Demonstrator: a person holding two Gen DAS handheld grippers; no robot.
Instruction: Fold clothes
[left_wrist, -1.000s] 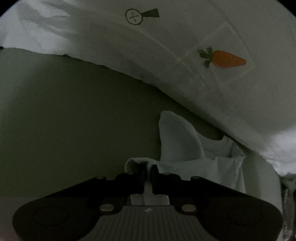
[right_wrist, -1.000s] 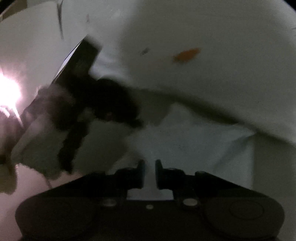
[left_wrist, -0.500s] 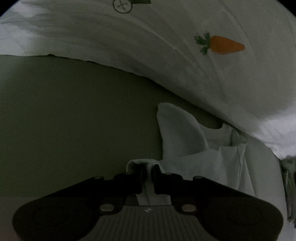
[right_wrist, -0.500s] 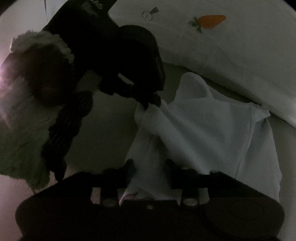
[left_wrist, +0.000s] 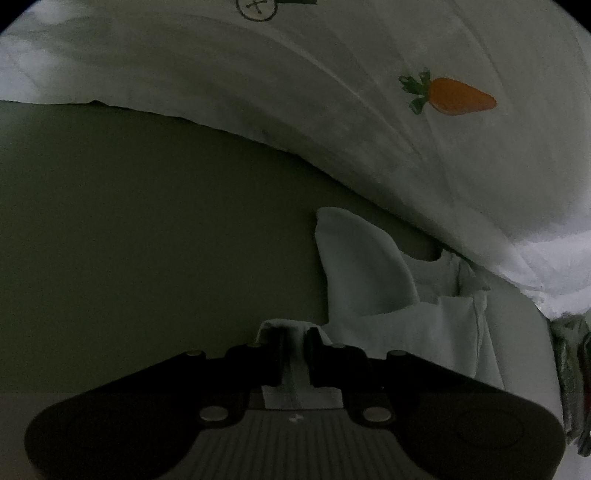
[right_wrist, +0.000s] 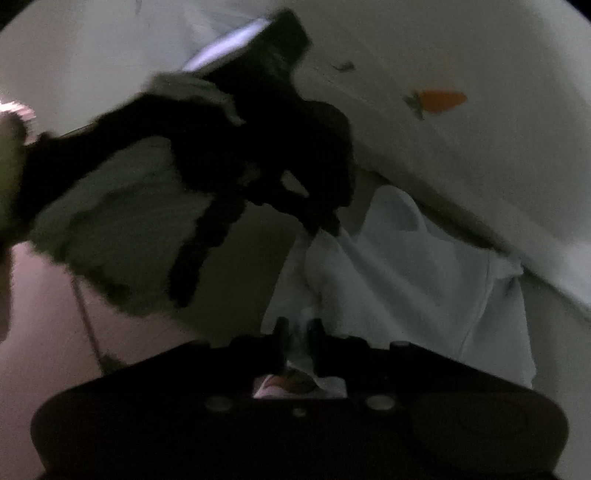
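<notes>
Both grippers are pinching the pale garment (right_wrist: 406, 280) beside the carrot-print sheet (left_wrist: 461, 155): left gripper (left_wrist: 294, 341) clenched on its edge, right gripper (right_wrist: 297, 332), just closing, clamped on another; uneven pulling risks one slipping.

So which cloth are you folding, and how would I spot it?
Find the big white cover with the orange carrot print. Just below its edge lies a small pale blue garment on the plain bedsheet. Unlike the cover, it is unprinted, and both grippers pinch it.

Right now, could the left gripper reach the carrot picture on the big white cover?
Probably not yet. The left gripper is shut on the pale blue garment, and the carrot picture sits further up the white cover. Nothing blocks the way, though.
</notes>
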